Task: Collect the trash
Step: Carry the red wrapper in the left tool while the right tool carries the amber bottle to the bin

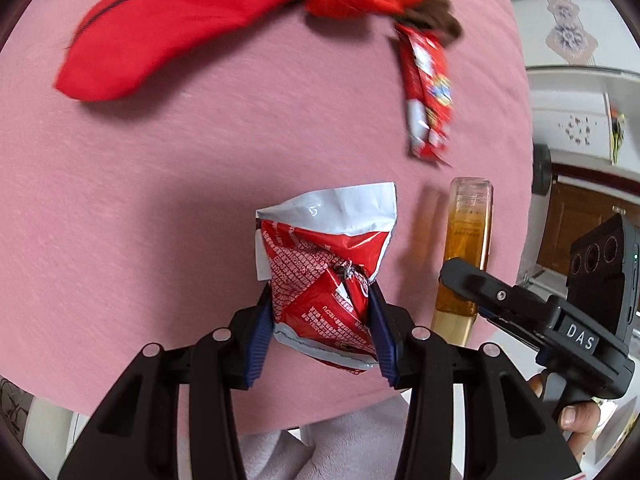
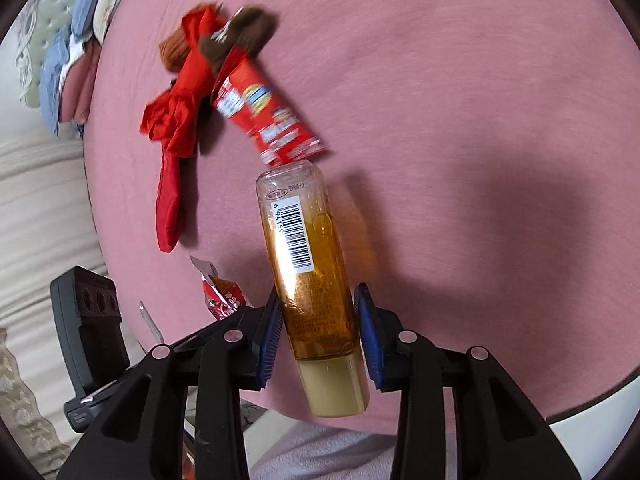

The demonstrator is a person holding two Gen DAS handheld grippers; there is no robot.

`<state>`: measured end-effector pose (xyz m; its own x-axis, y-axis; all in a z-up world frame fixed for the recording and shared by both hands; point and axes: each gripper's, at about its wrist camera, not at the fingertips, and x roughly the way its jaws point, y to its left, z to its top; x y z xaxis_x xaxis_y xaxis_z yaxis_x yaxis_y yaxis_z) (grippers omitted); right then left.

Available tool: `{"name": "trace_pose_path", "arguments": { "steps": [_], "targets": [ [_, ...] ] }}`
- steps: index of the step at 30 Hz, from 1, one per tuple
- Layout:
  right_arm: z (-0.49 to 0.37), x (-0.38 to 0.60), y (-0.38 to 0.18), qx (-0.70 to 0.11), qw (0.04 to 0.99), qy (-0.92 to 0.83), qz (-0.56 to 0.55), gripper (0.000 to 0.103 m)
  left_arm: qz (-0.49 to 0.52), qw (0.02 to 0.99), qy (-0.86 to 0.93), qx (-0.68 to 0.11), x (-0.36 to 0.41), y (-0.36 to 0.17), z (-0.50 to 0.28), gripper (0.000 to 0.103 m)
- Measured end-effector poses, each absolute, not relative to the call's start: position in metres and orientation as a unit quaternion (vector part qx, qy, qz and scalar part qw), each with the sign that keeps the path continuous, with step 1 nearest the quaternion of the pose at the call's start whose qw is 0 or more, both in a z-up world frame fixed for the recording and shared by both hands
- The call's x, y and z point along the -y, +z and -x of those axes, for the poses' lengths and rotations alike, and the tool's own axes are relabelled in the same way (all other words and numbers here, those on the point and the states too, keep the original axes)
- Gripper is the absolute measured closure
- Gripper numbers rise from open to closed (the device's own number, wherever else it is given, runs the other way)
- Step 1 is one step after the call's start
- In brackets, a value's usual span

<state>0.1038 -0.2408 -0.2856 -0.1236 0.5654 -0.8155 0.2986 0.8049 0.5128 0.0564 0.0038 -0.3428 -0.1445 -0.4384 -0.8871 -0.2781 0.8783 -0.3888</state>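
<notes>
Jaws beside "DAS"-marked right gripper (image 1: 460, 276)

A bed (image 1: 140, 208) under a pink sheet fills both wrist views. In the left view, a red garment (image 1: 192, 20) lies spread at 11 o'clock, bunching toward 12, with a brown cloth (image 1: 438, 20) touching its bunched end at 1 o'clock. A red snack packet (image 1: 428, 92) lies just below that cloth, its top end against it. In the right view these three lie together at 11 o'clock, the packet nearest the centre. Bedding in blue and pale green is heaped at the bed's far edge, at 10 o'clock in the right view (image 2: 60, 60).
</notes>
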Motion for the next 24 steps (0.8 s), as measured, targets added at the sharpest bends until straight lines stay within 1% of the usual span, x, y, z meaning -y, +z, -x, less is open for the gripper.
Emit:
{"name": "trace_pose_path", "arguments": {
  "steps": [9,24],
  "targets": [
    [-0.096,0.330,-0.259,-0.715,0.621,0.080,-0.312,0.068,0.204,0.618,-0.107,-0.752,0.086,-0.322,-0.071,0.059],
    [-0.102,0.494,-0.241,-0.679,0.648,0.019,-0.345,0.068,0.145,0.621,-0.176,-0.749,0.281,-0.301,-0.118,0.059]
  ]
}}
